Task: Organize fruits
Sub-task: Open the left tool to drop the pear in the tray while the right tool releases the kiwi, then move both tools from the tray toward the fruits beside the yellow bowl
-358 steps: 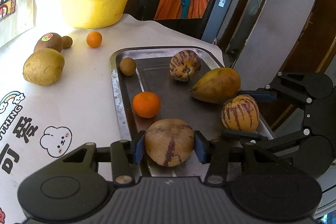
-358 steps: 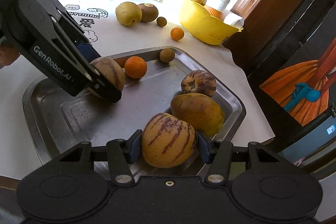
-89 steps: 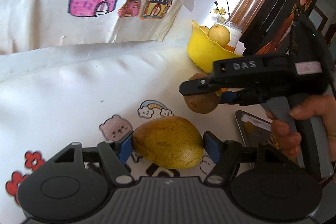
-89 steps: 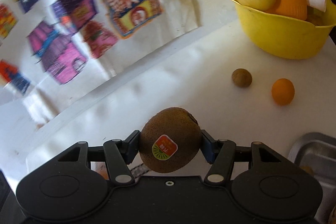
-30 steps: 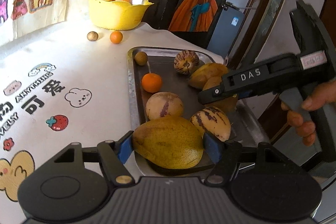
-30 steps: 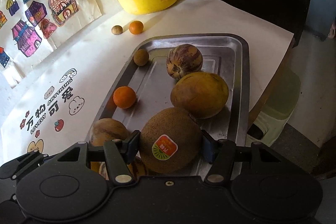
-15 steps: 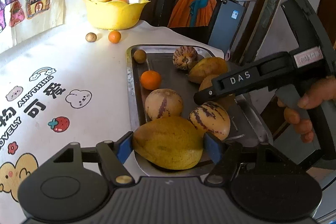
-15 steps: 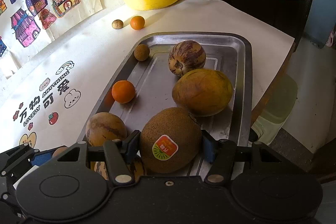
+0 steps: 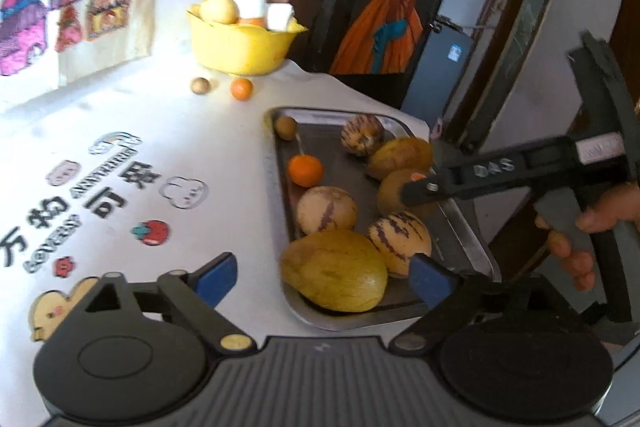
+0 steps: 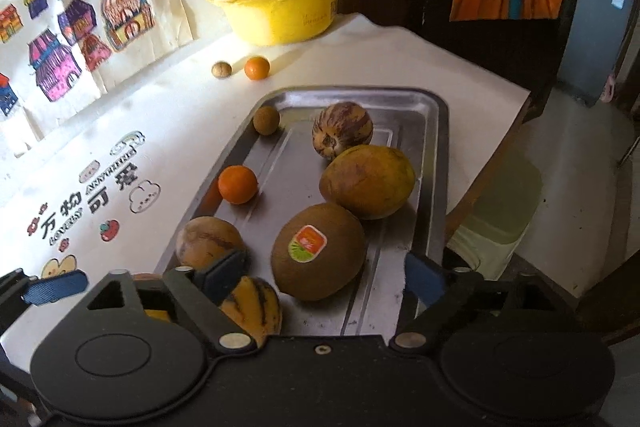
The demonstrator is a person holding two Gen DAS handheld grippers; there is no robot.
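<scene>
Both your left gripper and right gripper have just opened, jaws apart. The brown stickered kiwi on the steel tray is soft: grasp its middle lightly.

Between the right jaws lies a matt, fuzzy brown kiwi with a glossy sticker. Beneath it the metal tray is brushed and dully shiny. Between the left jaws, the yellow mango looks smooth-skinned and speckled.

On steel tray: 3 striped round melons, 2 yellow-green mangoes, 1 brown stickered kiwi, 1 orange mandarin, 1 sm. brown round fruit.
</scene>
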